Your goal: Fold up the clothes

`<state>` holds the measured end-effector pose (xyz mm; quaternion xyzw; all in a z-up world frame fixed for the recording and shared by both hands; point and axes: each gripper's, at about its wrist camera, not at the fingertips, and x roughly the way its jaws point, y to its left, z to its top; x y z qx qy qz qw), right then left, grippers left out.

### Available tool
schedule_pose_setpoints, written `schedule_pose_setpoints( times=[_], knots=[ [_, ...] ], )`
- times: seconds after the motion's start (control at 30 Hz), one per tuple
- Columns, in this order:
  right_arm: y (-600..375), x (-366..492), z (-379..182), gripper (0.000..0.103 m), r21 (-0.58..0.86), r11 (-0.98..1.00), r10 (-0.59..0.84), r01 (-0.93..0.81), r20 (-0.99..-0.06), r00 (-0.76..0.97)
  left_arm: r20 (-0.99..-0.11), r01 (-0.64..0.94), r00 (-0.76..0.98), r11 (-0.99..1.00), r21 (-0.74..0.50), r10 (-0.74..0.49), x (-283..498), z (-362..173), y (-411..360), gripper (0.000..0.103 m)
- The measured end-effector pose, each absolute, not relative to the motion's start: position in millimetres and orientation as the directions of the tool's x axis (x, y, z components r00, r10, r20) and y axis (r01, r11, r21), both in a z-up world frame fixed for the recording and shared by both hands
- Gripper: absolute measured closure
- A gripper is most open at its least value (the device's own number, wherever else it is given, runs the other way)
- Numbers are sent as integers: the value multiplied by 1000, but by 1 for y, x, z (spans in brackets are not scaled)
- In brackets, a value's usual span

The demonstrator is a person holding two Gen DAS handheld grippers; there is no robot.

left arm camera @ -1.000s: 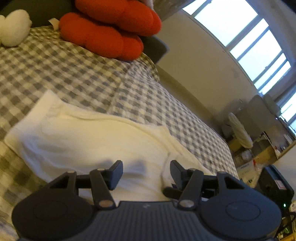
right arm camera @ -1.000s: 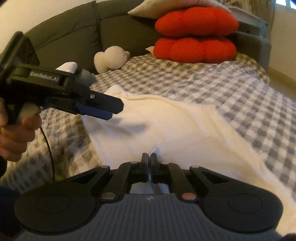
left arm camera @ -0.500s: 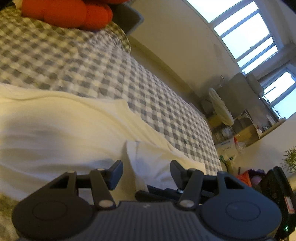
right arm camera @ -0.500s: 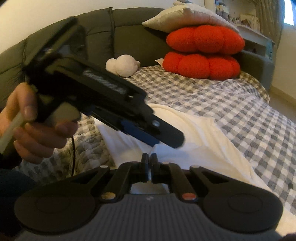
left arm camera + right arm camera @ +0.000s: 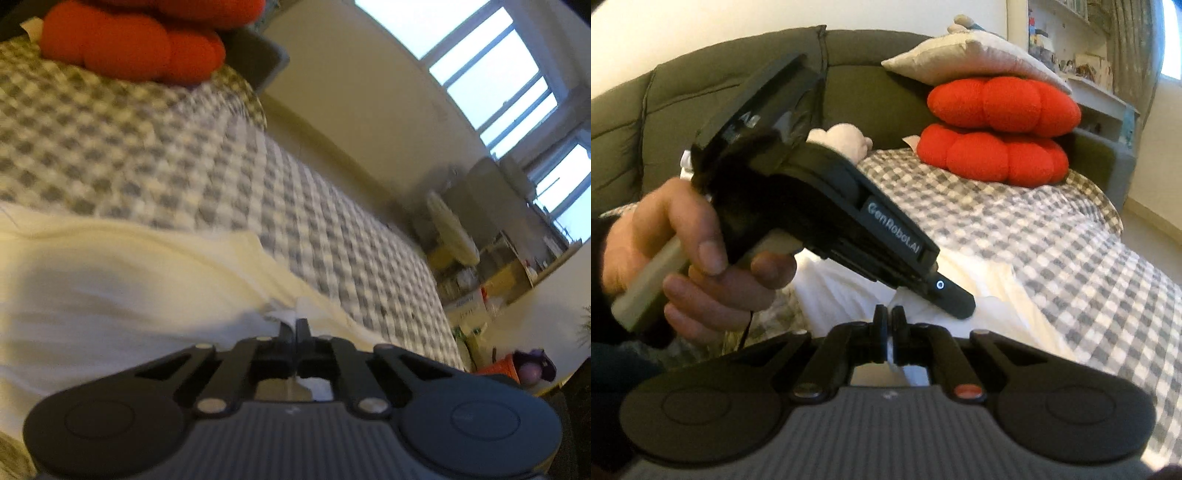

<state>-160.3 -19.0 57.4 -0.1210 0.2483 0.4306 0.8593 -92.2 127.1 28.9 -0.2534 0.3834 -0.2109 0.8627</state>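
Note:
A white garment (image 5: pixel 129 280) lies spread on the grey checked bedspread (image 5: pixel 155 147). My left gripper (image 5: pixel 295 326) is shut, and a small fold of the garment's edge is pinched between its tips. In the right wrist view the same garment (image 5: pixel 993 295) stretches away over the bed. My right gripper (image 5: pixel 890 319) is shut on a bit of the white cloth close to the camera. The left gripper (image 5: pixel 955 302) also shows there, held by a hand (image 5: pixel 698 258), its tip down on the cloth just right of my right gripper's tips.
Two red cushions (image 5: pixel 997 129) and a pale pillow (image 5: pixel 971 62) are stacked at the bed's head against a dark grey padded back (image 5: pixel 701 92). A pale plush toy (image 5: pixel 846 138) sits beside them. Beyond the bed's far edge stand a fan (image 5: pixel 450 229), boxes and windows (image 5: pixel 491 66).
My left gripper has gone from open to shut on the garment's edge, having swung right and come close to my right gripper. The right gripper stays shut on the cloth.

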Motion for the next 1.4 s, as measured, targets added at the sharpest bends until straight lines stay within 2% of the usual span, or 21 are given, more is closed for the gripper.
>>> schedule_pose_setpoints(
  times=[0.23,0.57,0.9,1.03,1.13,1.2,1.27,1.33,1.4],
  knots=[
    [20,-144,64,99,17,519,728,-855,-533,431,-523,111,710,808,-579,-472,-98,42,182,102],
    [101,-119,56,99,56,387,760,-920,-584,284,-548,-14,764,839,-544,-342,-109,31,258,102],
    [147,-104,45,99,68,361,754,-930,-609,248,-585,-78,773,878,-472,-246,-106,20,279,102],
    [160,-104,28,98,100,379,726,-920,-648,229,-603,-95,772,902,-421,-200,-104,16,280,102],
    [159,-103,21,90,123,389,716,-913,-664,215,-608,-104,778,921,-376,-161,-104,14,279,102],
    [140,-99,32,90,179,397,754,-900,-623,209,-605,-95,779,921,-379,-168,-105,16,278,102],
    [119,-95,45,85,228,409,787,-883,-578,215,-601,-87,779,921,-381,-176,-106,18,277,102],
    [90,-91,59,70,256,447,806,-857,-531,262,-598,-78,780,920,-383,-183,-107,20,276,102],
    [60,-84,67,69,270,507,794,-819,-516,321,-595,-70,781,920,-386,-190,-107,22,275,102]
  ],
)
